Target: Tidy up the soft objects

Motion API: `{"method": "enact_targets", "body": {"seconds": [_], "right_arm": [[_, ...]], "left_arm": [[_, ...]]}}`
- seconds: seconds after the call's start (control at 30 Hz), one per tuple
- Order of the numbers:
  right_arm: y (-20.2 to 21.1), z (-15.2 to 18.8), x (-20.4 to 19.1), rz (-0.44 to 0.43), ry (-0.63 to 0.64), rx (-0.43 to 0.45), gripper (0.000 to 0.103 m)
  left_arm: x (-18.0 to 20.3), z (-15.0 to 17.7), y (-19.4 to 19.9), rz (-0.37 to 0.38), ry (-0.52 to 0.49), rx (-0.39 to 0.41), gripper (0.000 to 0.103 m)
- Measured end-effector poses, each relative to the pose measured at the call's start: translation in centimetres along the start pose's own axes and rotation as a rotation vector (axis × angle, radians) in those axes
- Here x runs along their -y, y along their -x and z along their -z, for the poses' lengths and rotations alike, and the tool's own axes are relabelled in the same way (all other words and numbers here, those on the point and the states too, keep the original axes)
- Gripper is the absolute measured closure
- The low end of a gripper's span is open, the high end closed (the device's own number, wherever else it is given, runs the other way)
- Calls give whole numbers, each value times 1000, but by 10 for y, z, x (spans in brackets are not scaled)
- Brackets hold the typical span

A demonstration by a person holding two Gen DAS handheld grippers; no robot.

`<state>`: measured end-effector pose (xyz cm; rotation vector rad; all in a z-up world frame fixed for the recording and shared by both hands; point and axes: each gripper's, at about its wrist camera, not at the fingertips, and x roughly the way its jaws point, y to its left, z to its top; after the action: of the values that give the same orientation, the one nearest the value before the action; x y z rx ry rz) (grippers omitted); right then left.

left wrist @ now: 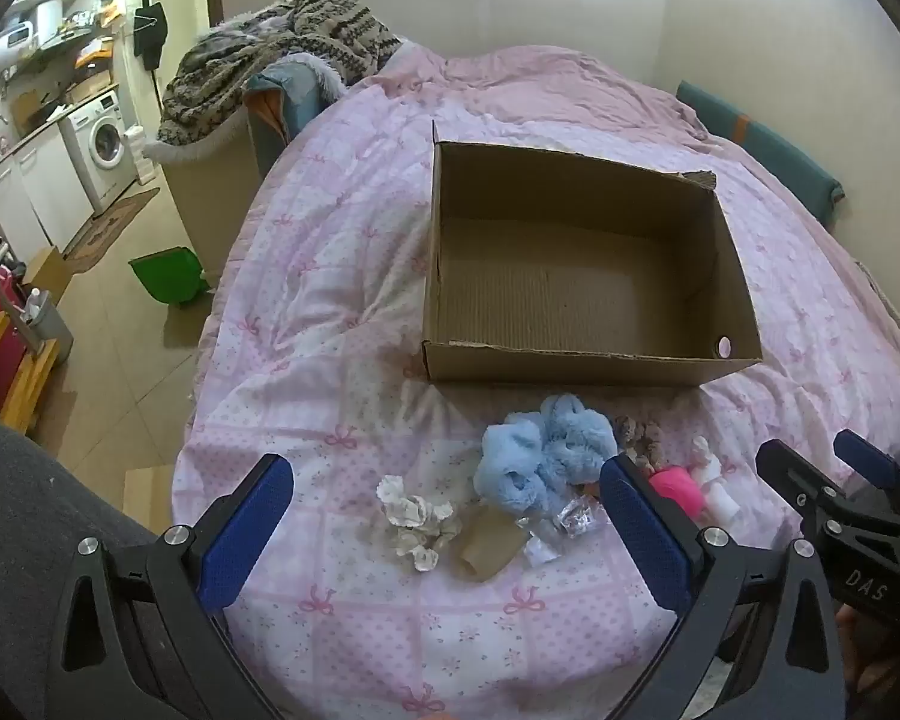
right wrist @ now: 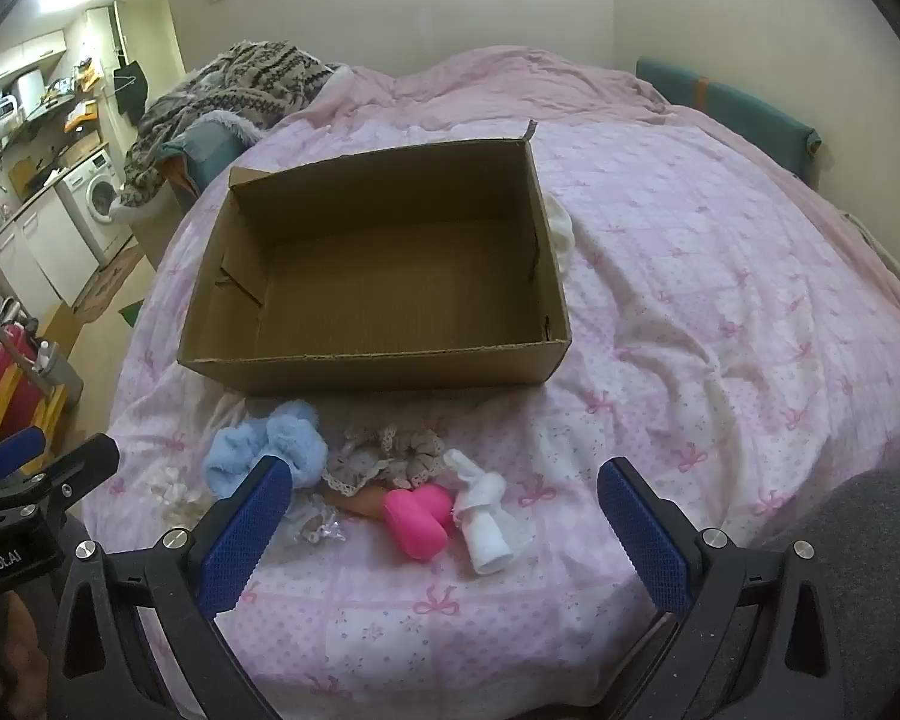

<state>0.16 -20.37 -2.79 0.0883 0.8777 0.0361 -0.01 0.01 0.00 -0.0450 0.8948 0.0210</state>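
Observation:
An open, empty cardboard box (left wrist: 582, 354) (right wrist: 378, 369) lies on the pink bed. In front of it lies a row of small items: crumpled white paper (left wrist: 417, 519), a brown cardboard piece (left wrist: 489, 543), a fluffy blue soft toy (left wrist: 540, 456) (right wrist: 270, 450), foil wrap (left wrist: 570, 516), a lace-trimmed cloth (right wrist: 384, 456), a pink object (right wrist: 417, 519) (left wrist: 678, 489) and a white sock (right wrist: 486, 519). My left gripper (left wrist: 444, 516) is open above the paper and cardboard. My right gripper (right wrist: 444, 516) is open above the pink object and sock, and shows in the left wrist view (left wrist: 822, 468).
The pink patterned duvet (right wrist: 690, 300) covers the bed. A chair piled with knitted blankets (left wrist: 270, 60) stands at the bed's far left. A green bin (left wrist: 171, 273) sits on the floor, with a washing machine (left wrist: 105, 141) beyond. A teal headboard (left wrist: 756, 144) is at far right.

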Motion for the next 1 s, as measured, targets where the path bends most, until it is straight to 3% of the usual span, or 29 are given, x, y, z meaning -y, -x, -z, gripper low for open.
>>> {"method": "enact_targets", "body": {"seconds": [1.0], "right_arm": [[-1, 0, 0, 2, 3, 0, 0]], "left_arm": [[0, 0, 0, 1, 2, -8, 1]]}}
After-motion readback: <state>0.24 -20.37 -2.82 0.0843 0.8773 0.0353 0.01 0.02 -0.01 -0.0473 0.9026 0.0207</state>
